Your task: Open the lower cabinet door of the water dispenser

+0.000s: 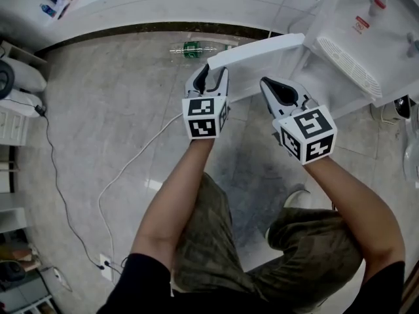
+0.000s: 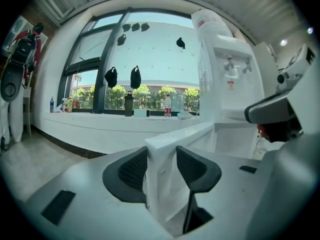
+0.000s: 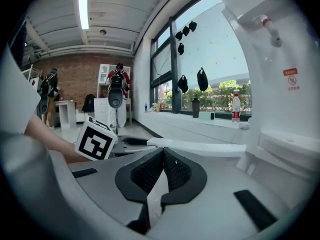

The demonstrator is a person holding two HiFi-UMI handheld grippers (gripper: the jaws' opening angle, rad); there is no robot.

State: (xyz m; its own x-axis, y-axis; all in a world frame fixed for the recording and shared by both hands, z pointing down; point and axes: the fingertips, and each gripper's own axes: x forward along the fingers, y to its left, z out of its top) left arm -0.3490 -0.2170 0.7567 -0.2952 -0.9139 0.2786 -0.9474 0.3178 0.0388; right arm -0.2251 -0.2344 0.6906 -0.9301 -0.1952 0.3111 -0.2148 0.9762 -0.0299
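Item: water dispenser (image 1: 353,38), white, at 1 o'clock in the head view, taps on its upper front. Lower cabinet door (image 1: 262,48): open, swung out from the body toward 11 o'clock, its top edge a pale bar above both grippers. Left gripper (image 1: 211,77): at 12 o'clock from the person's left forearm, claw clamped on the door's free edge; in the left gripper view the white panel (image 2: 165,154) stands upright between the two dark pads (image 2: 131,171), which meet it on either side. Right gripper (image 1: 278,90): just right of the left one, near the dispenser's base, apart from the door; claw pressed together with nothing in it. Also: clear bottle with green label (image 1: 193,49) lying on the floor at 12 o'clock beyond the door; white cable (image 1: 131,169) trailing toward 8 o'clock.
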